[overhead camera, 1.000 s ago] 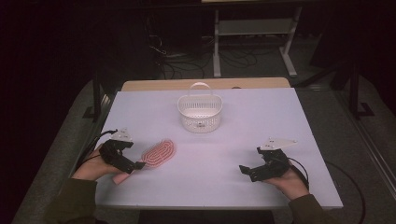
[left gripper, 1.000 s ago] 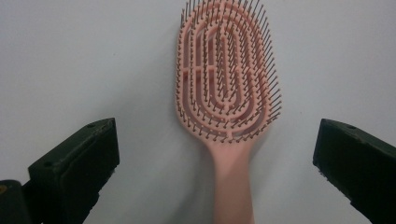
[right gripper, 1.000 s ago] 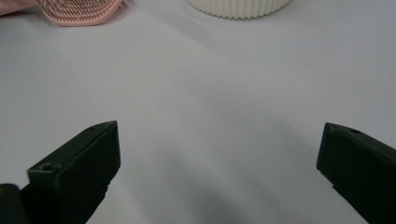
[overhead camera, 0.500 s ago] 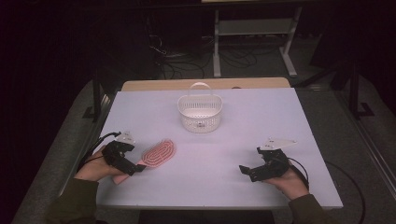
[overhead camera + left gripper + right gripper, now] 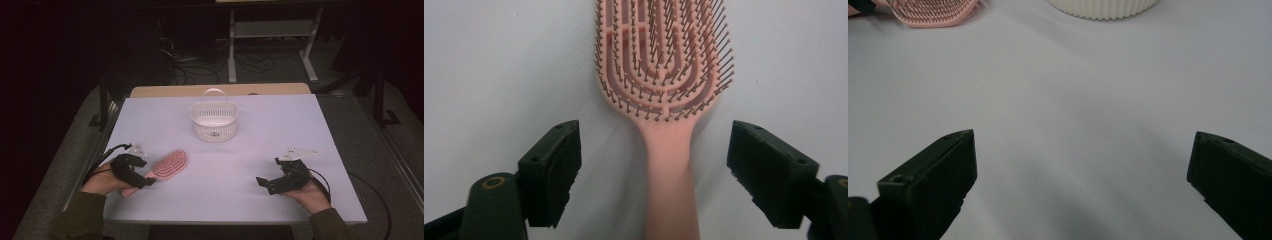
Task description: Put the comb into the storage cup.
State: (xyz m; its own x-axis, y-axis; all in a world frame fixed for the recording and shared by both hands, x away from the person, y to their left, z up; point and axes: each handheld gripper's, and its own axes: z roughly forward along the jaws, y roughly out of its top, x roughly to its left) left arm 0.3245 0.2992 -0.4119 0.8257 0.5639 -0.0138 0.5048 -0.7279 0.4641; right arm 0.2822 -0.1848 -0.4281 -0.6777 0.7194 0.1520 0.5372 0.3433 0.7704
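A pink hairbrush (image 5: pixel 170 164) lies bristles up on the white table (image 5: pixel 260 130), at the near left. My left gripper (image 5: pixel 145 181) straddles its handle (image 5: pixel 672 175); the jaws have just been closing but stand clear of the handle on both sides, so it is open. In the left gripper view the brush head (image 5: pixel 664 55) stretches away above the handle. At the near right, my right gripper (image 5: pixel 266 184) rests low over the table with its jaws wide apart and nothing between them. The brush head (image 5: pixel 930 12) shows at the top left of the right gripper view.
A white slotted basket (image 5: pixel 214 120) with a raised handle stands at the middle back of the table, its base (image 5: pixel 1103 7) at the top of the right gripper view. A wooden board edge (image 5: pixel 220 90) lies behind the table. Metal legs and cables sit on the dark floor beyond.
My left gripper has slid a little along the brush handle, towards its near end, and its jaws have narrowed around it. The right gripper has stayed put.
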